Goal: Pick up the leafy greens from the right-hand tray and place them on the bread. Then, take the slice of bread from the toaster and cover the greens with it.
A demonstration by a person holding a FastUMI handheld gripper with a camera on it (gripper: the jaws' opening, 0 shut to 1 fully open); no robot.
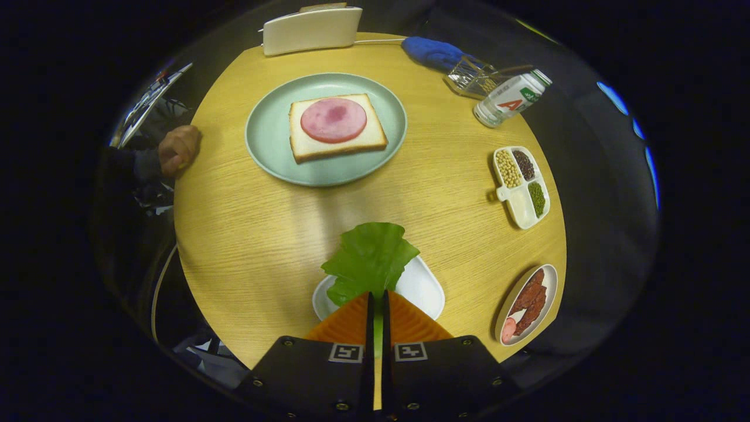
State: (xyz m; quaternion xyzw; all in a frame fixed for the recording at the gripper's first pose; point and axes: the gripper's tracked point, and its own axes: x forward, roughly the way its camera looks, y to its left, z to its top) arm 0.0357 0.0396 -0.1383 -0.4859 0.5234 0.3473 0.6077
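I have the jaws pinched tight on the leafy greens [370,261], leaf fanning just ahead over its white tray [422,287]. The bread [337,126] with ham lies straight ahead, well beyond, on the green plate [266,138].

- A round, light wood-grain tabletop [263,234] is sitting under soft overhead light.
- Dark booth surroundings are wrapping around the tabletop on every side.

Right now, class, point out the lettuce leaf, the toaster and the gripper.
lettuce leaf [370,258]: gripper view, middle of the blade, above the white tray.
toaster [310,30]: gripper view, its side wall.
gripper [378,302]: gripper view, midway between fingertips, shut on the leaf's stem.
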